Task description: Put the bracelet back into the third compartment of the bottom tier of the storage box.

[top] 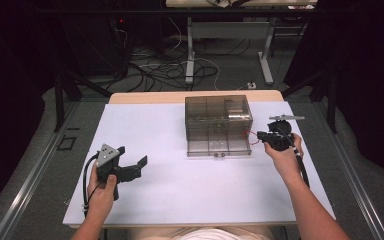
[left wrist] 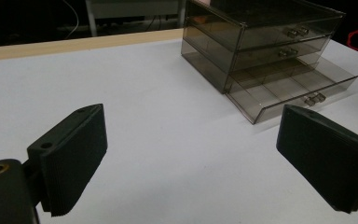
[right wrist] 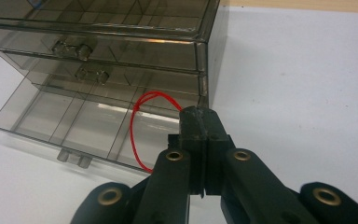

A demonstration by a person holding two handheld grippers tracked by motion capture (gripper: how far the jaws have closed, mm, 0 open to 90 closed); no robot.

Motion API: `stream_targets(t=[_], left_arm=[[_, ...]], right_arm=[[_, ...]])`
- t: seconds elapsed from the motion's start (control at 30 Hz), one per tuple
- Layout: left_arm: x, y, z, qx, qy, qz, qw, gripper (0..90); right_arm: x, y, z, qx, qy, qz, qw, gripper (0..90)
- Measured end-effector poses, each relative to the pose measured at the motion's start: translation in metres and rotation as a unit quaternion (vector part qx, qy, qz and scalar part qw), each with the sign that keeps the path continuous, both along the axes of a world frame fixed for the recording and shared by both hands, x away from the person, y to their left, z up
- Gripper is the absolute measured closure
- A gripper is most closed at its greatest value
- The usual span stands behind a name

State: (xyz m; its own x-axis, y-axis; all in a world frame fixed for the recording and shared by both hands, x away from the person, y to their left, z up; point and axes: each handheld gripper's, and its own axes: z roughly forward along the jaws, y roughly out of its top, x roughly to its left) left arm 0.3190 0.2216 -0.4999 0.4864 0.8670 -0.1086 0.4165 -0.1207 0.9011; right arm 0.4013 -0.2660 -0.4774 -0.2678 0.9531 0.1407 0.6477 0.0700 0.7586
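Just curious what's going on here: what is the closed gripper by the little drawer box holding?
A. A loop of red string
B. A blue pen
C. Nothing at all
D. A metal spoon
A: in the right gripper view, the right gripper is pinched shut on a loop of red string, which hangs over the pulled-out bottom drawer of the smoky clear drawer box.

High view overhead facing forward, both claw views low and close, all sharing the drawer cabinet (top: 218, 125).
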Motion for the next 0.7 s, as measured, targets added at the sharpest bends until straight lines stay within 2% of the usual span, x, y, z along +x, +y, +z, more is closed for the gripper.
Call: stream_targets(t=[0.7], left_arm=[[0.0, 0.001, 0.0, 0.0, -0.002, 0.001, 1.0, 9.5]], right_arm=[[0.0, 0.017, -0.005, 0.009, -0.019, 0.024, 0.9995, 90.0]])
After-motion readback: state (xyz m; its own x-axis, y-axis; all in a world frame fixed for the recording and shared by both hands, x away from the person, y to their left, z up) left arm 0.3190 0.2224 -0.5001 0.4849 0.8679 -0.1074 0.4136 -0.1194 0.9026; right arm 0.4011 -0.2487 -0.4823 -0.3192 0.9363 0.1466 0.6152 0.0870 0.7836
